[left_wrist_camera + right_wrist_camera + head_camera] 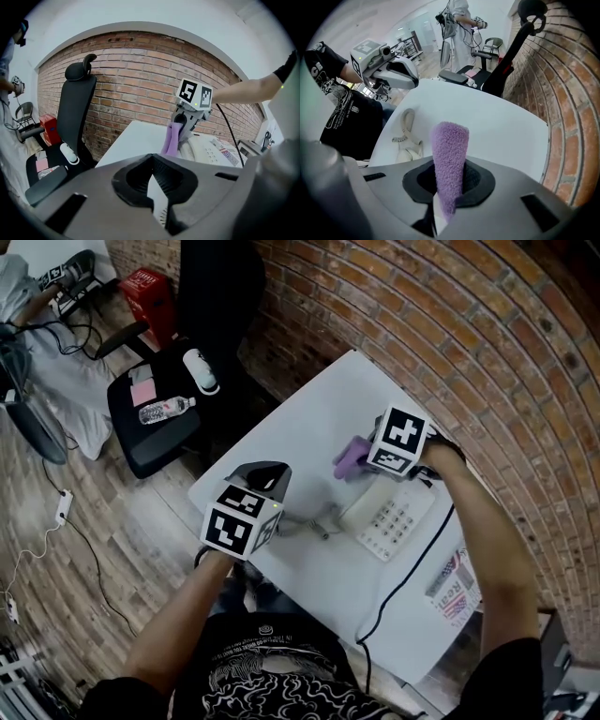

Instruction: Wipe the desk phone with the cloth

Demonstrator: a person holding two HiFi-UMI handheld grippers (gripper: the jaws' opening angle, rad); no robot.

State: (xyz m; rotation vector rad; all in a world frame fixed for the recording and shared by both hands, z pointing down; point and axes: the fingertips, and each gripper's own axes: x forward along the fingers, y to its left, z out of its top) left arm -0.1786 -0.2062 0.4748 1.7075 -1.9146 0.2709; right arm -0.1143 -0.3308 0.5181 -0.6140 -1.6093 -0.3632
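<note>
A white desk phone [398, 517] sits on the white desk [309, 409], its handset [314, 521] lying off the cradle to its left. In the right gripper view the handset [407, 136] rests flat with its coiled cord beside it. My right gripper [361, 457] is shut on a purple cloth [351, 457] just over the phone's far end. That cloth [450, 154] stands up between the jaws of the right gripper [447, 187]. My left gripper [272, 472] hovers left of the handset, jaws together and holding nothing. From the left gripper [152, 161] I see the cloth [172, 140] hanging beside the phone [211, 150].
A brick wall [450, 324] runs along the desk's far side. A black office chair [159, 413] with a water bottle [167, 410] stands off the desk's left corner. A black cable [403, 582] and a printed sheet [455, 587] lie near the phone. A person [461, 23] stands far back.
</note>
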